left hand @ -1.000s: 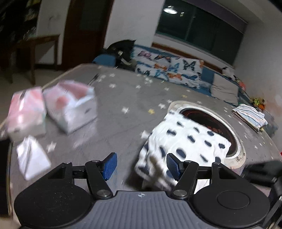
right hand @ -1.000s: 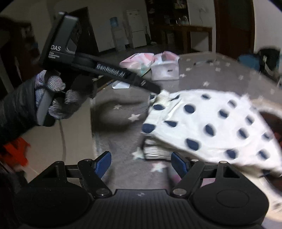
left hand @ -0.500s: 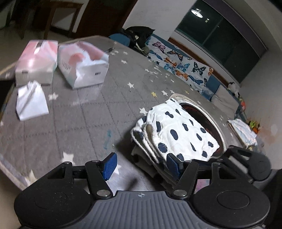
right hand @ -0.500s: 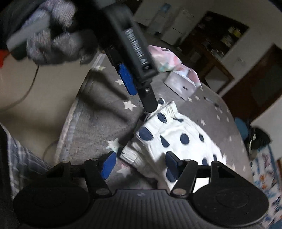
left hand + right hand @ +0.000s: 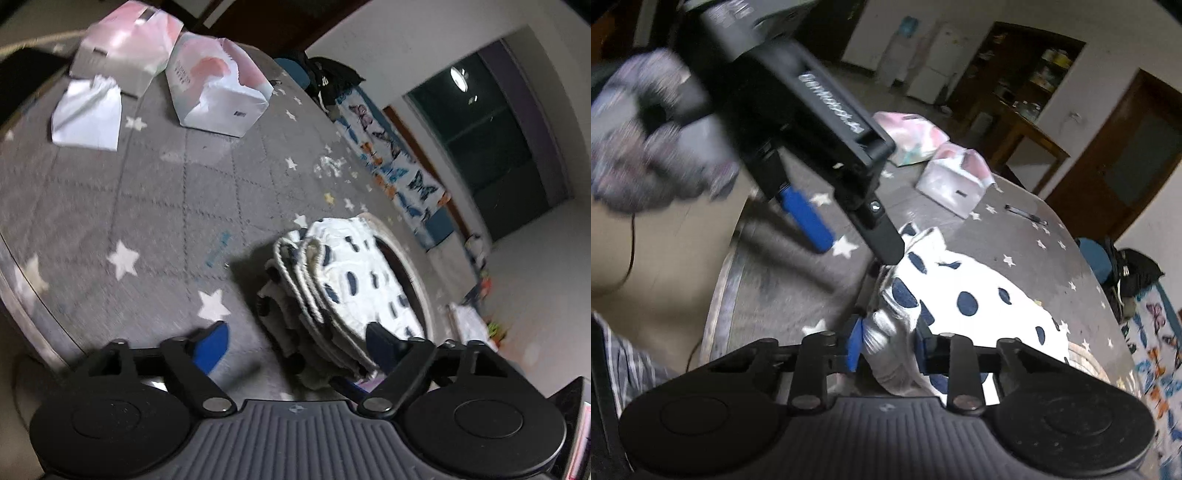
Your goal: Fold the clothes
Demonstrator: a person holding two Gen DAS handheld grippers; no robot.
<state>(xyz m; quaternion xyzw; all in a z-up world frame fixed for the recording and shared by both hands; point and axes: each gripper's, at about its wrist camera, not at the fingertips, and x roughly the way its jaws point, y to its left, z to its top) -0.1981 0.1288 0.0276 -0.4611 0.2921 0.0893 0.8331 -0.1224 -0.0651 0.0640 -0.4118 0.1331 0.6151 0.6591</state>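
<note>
The right gripper (image 5: 886, 349) is being closed, and a bunched corner of the folded polka-dot garment (image 5: 979, 306) is now caught between its blue pads, where a second ago the jaws stood wide and short of the cloth. The left gripper (image 5: 295, 343) is being opened: its jaws are spread, one blue pad over bare cloth cover and the other just beside the garment's stacked edge, with nothing pressed between them. Since the earlier frames both grippers have been rolled and brought lower, toward the near end of the garment. The garment is laid in several layers on the grey star-printed table cover (image 5: 155, 221), partly over a round inset. Well beyond the garment, pink-and-white tissue packs (image 5: 218, 96) are seen. The fold appears nearly complete; a final lift or tidy is probably being prepared.
</note>
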